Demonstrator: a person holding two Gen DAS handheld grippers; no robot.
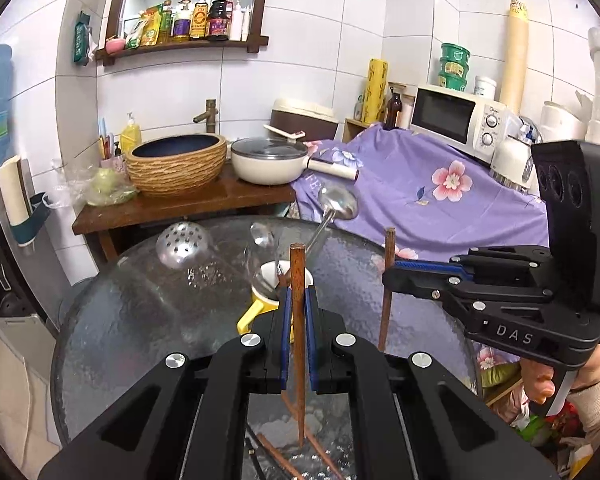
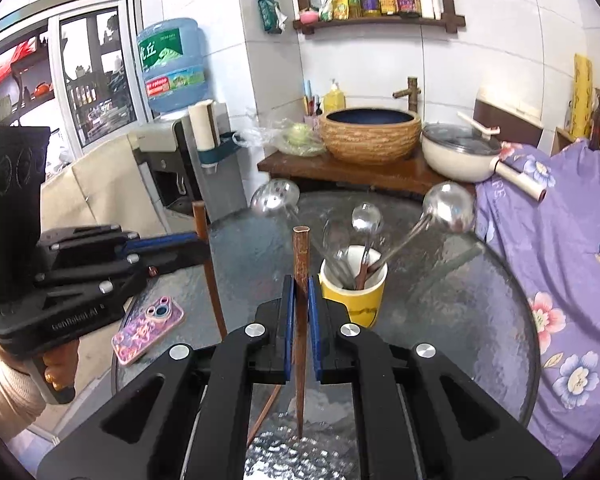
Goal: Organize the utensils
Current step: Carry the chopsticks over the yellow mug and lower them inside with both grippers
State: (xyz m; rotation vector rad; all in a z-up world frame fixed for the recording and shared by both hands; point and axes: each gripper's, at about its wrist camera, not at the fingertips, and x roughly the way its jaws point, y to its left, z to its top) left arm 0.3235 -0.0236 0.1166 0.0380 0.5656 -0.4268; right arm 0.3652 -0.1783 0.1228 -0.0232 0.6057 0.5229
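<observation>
Desk [image 1: 148, 320]: round, textured glass.
Cup [image 2: 354, 292]: yellow, on the desk, holding ladles and spoons.
Left tongs [image 1: 299, 312]: clenched on an upright wooden chopstick [image 1: 298, 280].
Right tongs [image 2: 300, 308]: clenched on another upright chopstick [image 2: 301, 256].

I see pink phone [image 2: 148, 330] flat on glass surface [image 2: 460, 300]; woven basin [image 2: 370, 136] beside lidded white pan [image 2: 460, 156]; microwave [image 1: 456, 120] on purple floral cloth [image 1: 440, 200].
</observation>
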